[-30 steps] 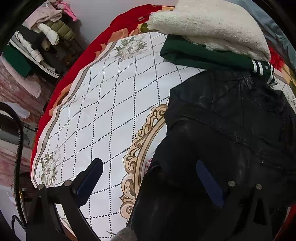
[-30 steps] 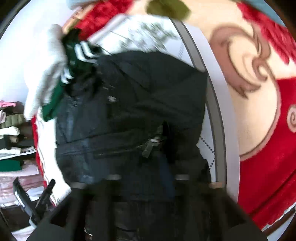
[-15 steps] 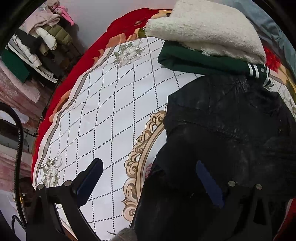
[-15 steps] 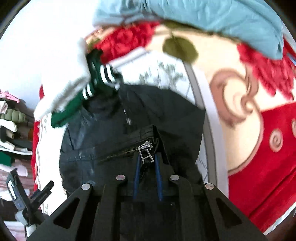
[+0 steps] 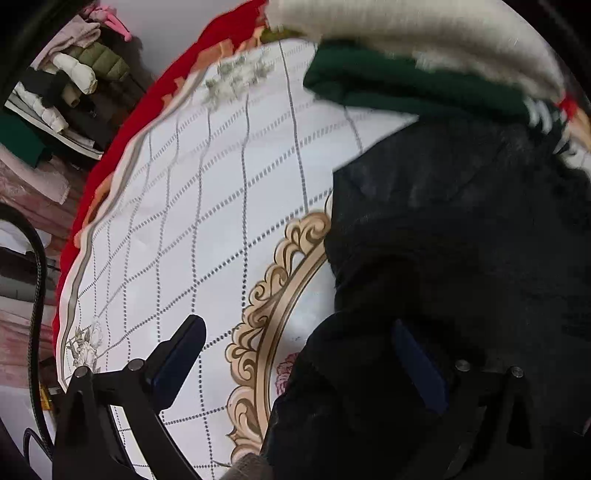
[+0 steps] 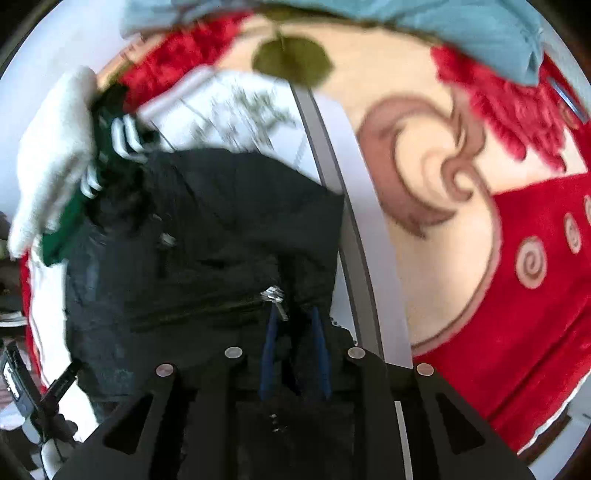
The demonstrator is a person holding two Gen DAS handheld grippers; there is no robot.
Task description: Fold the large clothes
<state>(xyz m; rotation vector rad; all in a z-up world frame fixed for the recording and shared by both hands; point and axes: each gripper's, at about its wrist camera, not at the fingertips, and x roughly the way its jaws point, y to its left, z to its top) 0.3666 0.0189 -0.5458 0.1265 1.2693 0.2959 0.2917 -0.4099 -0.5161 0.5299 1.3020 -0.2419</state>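
Observation:
A black jacket [image 5: 461, 240] lies crumpled on a white diamond-patterned sheet [image 5: 184, 221]. My left gripper [image 5: 299, 350] hovers wide open at the jacket's left edge, one finger over the sheet and the other over black fabric. In the right wrist view the jacket [image 6: 221, 229] bunches up toward my right gripper [image 6: 293, 332]. Its blue pads stand close together with a fold of jacket pinched between them, just below the zipper pull [image 6: 275, 295]. These jaws are opening slightly.
A folded green garment [image 5: 406, 88] under a cream fleece [image 5: 406, 29] sits just beyond the jacket. A red patterned blanket [image 6: 517, 332] lies under the sheet. A light blue garment [image 6: 461, 26] lies at the far edge. Shelves of clothes [image 5: 66, 81] stand at left.
My right gripper closed on the jacket by the zipper and has lifted that fold a little. My left gripper, still open, has dropped closer to the jacket's edge.

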